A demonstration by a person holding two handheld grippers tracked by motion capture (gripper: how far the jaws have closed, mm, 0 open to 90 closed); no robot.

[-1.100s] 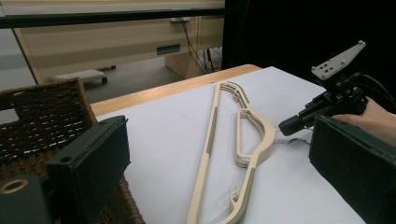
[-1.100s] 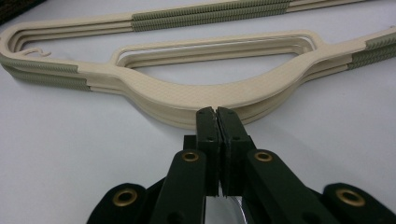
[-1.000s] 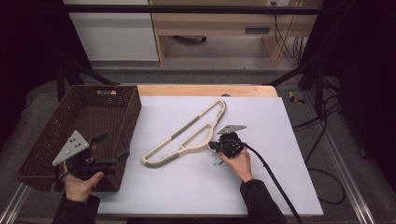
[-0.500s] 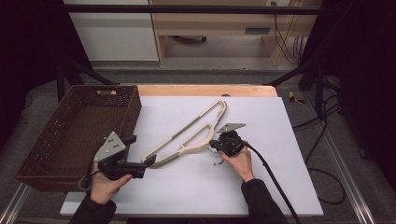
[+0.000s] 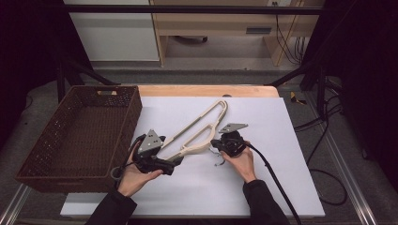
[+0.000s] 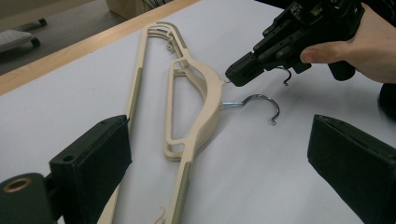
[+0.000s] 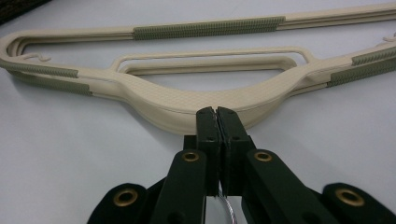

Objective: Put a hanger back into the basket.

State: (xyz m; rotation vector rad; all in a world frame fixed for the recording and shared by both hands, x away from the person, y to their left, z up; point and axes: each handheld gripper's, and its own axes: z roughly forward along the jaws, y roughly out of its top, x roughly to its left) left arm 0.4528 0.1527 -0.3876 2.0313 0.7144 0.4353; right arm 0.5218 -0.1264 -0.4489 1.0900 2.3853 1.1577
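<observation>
Right tool clenched on cream hanger's metal hook; left tool released.

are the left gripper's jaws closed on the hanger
No, in the left gripper view the left gripper has its jaws standing wide apart, with the cream hangers lying on the white table between them, ungripped.

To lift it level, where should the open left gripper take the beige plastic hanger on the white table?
Its near shoulder arm, at the ribbed green strip, coming from the near end: slim, flat, and the right gripper pinches the hook.
</observation>
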